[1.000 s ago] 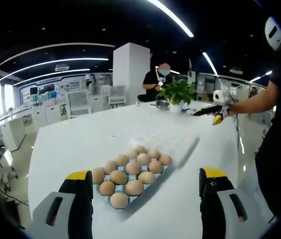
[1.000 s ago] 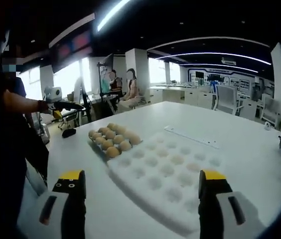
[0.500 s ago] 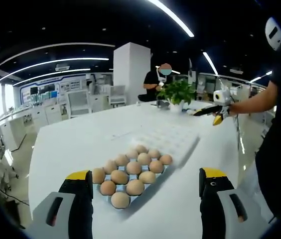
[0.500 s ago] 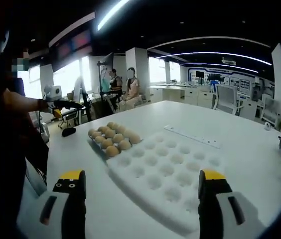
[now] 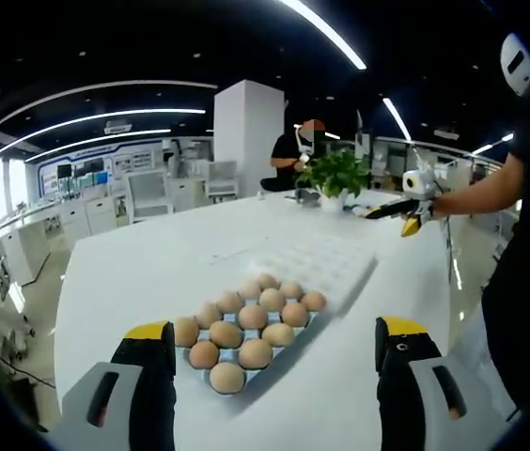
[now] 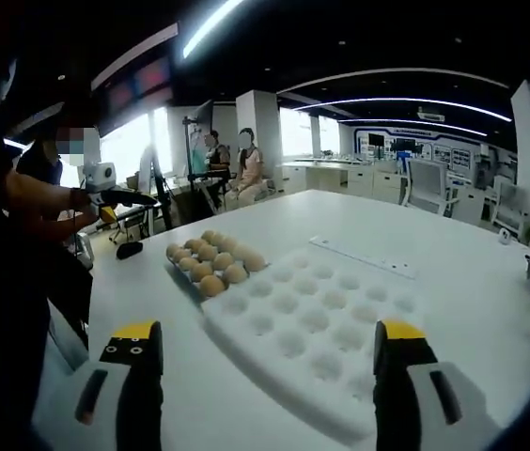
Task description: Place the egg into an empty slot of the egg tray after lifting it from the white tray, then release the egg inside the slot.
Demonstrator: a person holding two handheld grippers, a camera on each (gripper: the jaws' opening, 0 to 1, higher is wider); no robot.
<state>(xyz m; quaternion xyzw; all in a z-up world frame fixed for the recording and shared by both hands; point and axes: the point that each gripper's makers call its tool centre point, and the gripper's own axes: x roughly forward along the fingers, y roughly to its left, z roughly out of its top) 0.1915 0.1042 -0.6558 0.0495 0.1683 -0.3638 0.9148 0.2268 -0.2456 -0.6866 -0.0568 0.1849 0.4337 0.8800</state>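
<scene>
My left tongs (image 5: 272,352) are wide open and hold nothing. The eggs (image 5: 246,324) lie right between the two jaws and a bit farther off, packed close in rows on a small tray (image 5: 288,349). The tongs do not touch them. Past the eggs, touching that tray's far side, is the big white tray (image 5: 326,263) with round slots. I see no eggs in its slots.

My right tongs (image 6: 270,352) are wide open too, with nothing in them. From this side the white tray (image 6: 312,329) is near, between the jaws, and the eggs (image 6: 213,258) sit past its far left end. The tongs are off the tray and touch nothing.

Both tongs are held over the white table (image 5: 143,272), pointing out across it. In the left gripper view my arm reaches in from the right with the other tongs (image 5: 406,202). In the right gripper view my arm comes in from the left, holding tongs (image 6: 115,193) out level.

A plant (image 5: 334,174) stands at the far end of the table. I can read no words anywhere.
</scene>
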